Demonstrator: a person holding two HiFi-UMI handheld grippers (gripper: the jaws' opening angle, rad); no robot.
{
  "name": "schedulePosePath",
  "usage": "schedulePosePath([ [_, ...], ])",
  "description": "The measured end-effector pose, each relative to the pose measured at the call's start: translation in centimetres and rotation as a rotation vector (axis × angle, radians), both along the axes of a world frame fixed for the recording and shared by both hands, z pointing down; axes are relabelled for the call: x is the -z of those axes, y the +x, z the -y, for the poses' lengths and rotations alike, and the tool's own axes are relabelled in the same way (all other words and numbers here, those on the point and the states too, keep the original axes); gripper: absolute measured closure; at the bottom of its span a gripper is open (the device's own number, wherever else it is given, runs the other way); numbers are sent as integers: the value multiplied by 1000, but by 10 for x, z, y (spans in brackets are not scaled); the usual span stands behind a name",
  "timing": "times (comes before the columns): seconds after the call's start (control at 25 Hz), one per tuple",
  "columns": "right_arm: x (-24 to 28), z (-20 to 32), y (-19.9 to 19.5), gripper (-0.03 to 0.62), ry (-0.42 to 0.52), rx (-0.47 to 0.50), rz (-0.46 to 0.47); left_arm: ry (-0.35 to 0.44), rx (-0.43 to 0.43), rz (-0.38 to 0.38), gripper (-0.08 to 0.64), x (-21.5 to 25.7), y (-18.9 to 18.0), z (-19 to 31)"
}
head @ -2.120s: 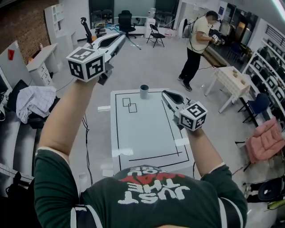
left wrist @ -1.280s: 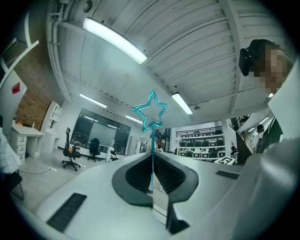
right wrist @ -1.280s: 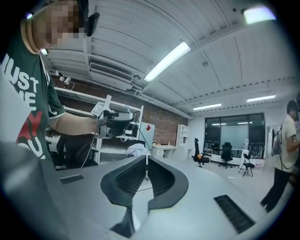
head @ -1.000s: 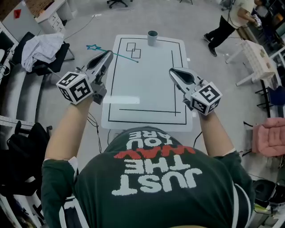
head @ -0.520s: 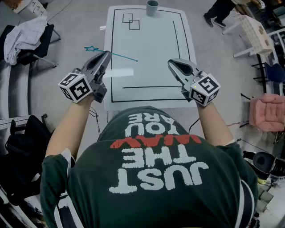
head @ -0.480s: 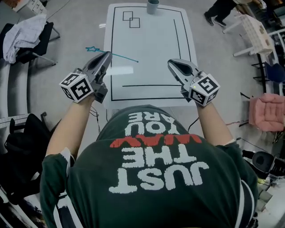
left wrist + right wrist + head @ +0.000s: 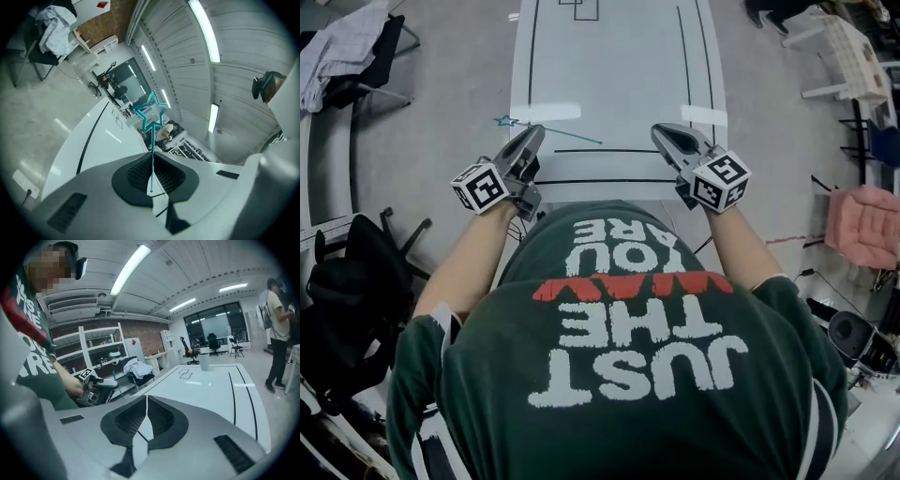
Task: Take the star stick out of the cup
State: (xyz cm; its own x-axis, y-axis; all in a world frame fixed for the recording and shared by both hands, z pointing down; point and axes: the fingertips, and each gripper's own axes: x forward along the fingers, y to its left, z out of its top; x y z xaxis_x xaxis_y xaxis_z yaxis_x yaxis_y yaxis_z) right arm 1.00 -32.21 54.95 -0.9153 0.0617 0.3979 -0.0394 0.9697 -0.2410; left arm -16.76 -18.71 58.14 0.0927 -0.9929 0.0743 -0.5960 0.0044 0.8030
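Left gripper (image 7: 536, 131) pinches the star stick (image 7: 569, 137) across the table's (image 7: 609, 75) left edge; right gripper (image 7: 659, 131) fingers meet.

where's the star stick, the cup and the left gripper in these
star stick (image 7: 152, 150), left gripper view, on the thin shaft below the star.
cup (image 7: 204, 362), right gripper view, on its side wall.
left gripper (image 7: 536, 131), head view, at its closed tips.
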Motion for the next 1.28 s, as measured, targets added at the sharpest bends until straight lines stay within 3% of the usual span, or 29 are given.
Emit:
schedulePosePath([
  [0.48, -59, -4, 13, 558, -59, 26, -95, -92, 22, -160, 541, -58, 20, -12],
  [1.28, -73, 1, 23, 560, -96, 18, -126, -53, 27, -185, 541, -52, 15, -8],
])
